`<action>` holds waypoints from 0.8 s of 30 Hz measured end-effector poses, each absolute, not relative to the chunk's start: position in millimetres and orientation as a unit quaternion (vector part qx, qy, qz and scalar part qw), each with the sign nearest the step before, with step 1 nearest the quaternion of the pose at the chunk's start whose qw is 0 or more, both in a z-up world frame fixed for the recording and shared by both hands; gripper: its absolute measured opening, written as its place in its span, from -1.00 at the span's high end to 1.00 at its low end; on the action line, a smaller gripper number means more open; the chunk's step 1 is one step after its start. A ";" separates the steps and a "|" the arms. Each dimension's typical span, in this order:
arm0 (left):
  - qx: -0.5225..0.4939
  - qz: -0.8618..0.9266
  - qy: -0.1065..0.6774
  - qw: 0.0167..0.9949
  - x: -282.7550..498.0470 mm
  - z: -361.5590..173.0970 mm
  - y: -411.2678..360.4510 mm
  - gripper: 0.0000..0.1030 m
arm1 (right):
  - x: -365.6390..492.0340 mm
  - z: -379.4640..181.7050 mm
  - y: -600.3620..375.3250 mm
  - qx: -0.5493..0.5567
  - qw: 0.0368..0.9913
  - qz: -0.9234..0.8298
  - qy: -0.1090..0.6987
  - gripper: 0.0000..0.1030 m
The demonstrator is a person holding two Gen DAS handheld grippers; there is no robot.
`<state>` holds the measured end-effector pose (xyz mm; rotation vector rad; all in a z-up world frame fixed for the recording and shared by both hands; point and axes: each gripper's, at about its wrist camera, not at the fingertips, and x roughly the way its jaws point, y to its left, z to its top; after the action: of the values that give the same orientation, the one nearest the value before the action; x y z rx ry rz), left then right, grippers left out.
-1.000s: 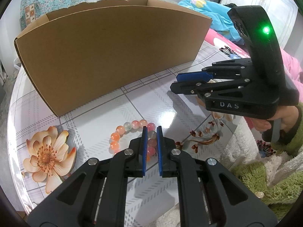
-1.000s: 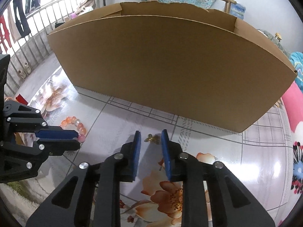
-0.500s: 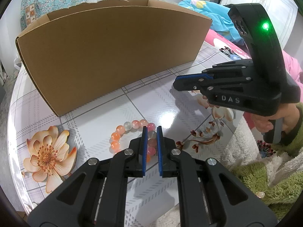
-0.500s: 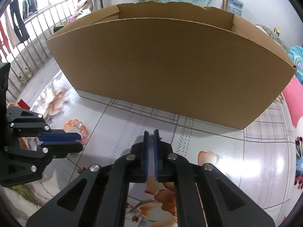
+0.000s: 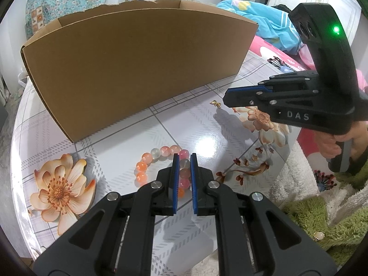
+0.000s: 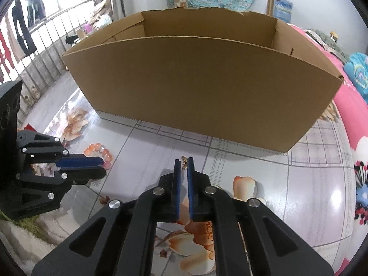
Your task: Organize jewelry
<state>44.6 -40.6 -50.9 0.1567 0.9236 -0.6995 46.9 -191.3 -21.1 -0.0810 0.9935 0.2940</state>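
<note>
An open cardboard box [image 5: 138, 69] stands on a glossy bench [image 5: 195, 124] printed with a grid and peach flowers. The bead bracelet [image 5: 158, 153], a ring of pink, orange and clear beads, lies on the bench in front of the box's long front wall, towards its left end. The left gripper [image 5: 183, 155] points down at the bracelet's near-right side, its blue-padded jaws clamped on a run of beads, while the rest of the ring rests on the surface. In front of the box's right half, the right gripper [image 6: 184, 159] hangs a little above the bench and casts a shadow there. Its jaws are drawn together, and a small gold charm [image 5: 215, 103] is pinched at their very tips. A person's hand [image 5: 331, 145] grips its handle beside a fuzzy green sleeve [image 5: 322, 218].
</note>
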 end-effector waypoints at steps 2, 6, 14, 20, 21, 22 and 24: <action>0.074 -0.330 0.436 0.834 44.4 -50.9 -40.6 0.84 | 50.0 -22.2 -189.5 -0.042 0.867 0.144 0.475 0.87; 0.073 -0.330 0.436 0.834 44.4 -50.7 -40.9 0.84 | 58.1 -26.1 -185.2 -0.062 0.866 0.148 0.474 0.67; 0.070 -0.329 0.436 0.834 44.0 -51.4 -39.9 0.84 | 65.1 -31.0 -182.4 -0.068 0.851 0.165 0.493 0.87; 0.070 -0.329 0.436 0.834 43.4 -51.0 -39.7 0.84 | 68.4 -29.9 -183.2 -0.053 0.854 0.159 0.493 0.87; 0.070 -0.329 0.436 0.835 43.3 -51.0 -39.8 0.84 | 68.4 -30.0 -184.2 -0.049 0.854 0.158 0.492 0.87; 0.070 -0.329 0.436 0.835 43.5 -51.0 -39.9 0.84 | 67.0 -30.1 -186.4 -0.046 0.855 0.158 0.492 0.87; 0.071 -0.329 0.436 0.835 43.2 -50.8 -40.0 0.84 | 65.5 -28.3 -189.0 -0.038 0.857 0.158 0.490 0.87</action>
<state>43.2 -40.0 -50.8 0.1496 0.9236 -0.6959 65.5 -189.0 -28.3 -0.0805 1.0287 0.3314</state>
